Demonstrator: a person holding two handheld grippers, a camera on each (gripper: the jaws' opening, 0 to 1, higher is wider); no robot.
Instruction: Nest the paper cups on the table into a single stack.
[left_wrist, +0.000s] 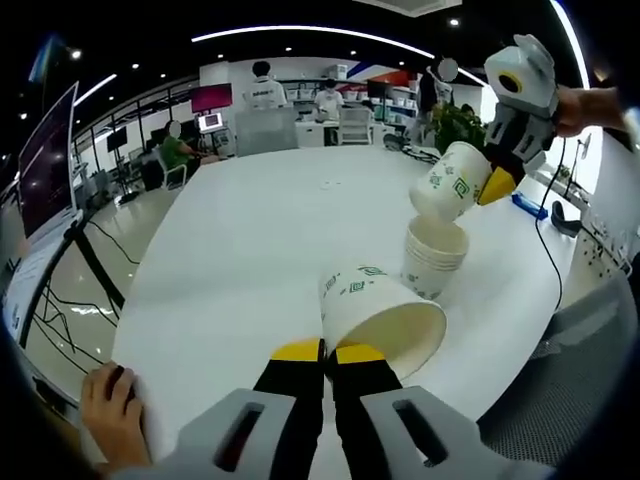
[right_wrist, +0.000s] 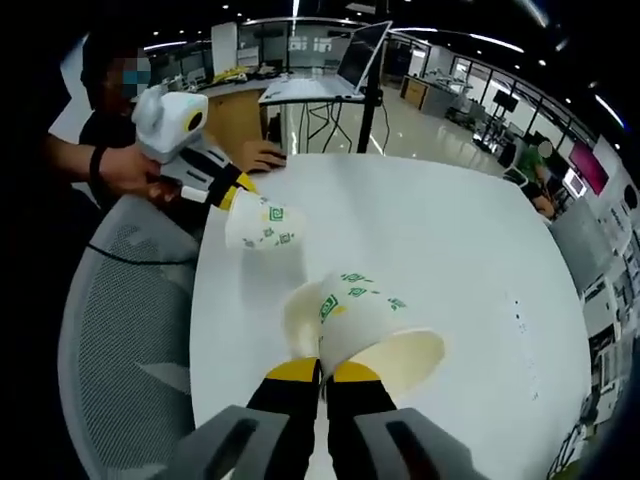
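We take the stack of paper cups (left_wrist: 434, 256) standing upright on the white counter (left_wrist: 260, 250) as our landmark. Our right tongs (left_wrist: 497, 182) are clamped on the rim of one paper cup (left_wrist: 452, 182), which hangs tilted just above the stack and a little to its far side, its base angled down toward the stack's open mouth. In the right gripper view that same cup (right_wrist: 362, 322) sits directly ahead of the right tongs, mouth toward us, with the stack partly hidden beneath it.

Our left tongs (left_wrist: 327, 351) are clamped on the rim of a second cup (left_wrist: 378, 315), which lies on its side, mouth facing our way, well nearer to us than the stack. In the right gripper view this cup (right_wrist: 262, 225) hangs off to one side of the stack.

We judge the right hand the nearer one: its cup needs tipping upright, axis in line with the stack, then lowering in.
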